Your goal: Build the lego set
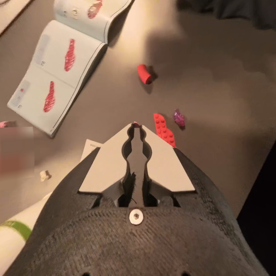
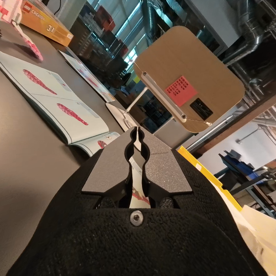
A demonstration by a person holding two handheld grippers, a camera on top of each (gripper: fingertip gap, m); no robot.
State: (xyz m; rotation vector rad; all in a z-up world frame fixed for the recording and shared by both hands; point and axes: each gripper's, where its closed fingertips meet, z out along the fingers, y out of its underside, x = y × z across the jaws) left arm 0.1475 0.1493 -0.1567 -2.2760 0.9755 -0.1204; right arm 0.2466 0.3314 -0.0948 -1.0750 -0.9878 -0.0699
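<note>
- Your left gripper has its jaws drawn in to a narrow gap, and a small pink piece sits pinched right at the fingertips, both pads against it.
- It hangs over the brown table, tips pointing down at the surface.
- Just to the right of its fingers lies a red studded plate with a wavy edge; a little farther right sits a purple translucent piece.
- A red curved brick lies farther ahead, well apart from the tips.
- The open instruction booklet lies off to the left.
- Your right gripper has its fingertips all but together, with nothing between them.
- It points low across the table, above the booklet's near corner, towards a wooden panel with a red note.
- A yellow bin stands beside its right finger.
</note>
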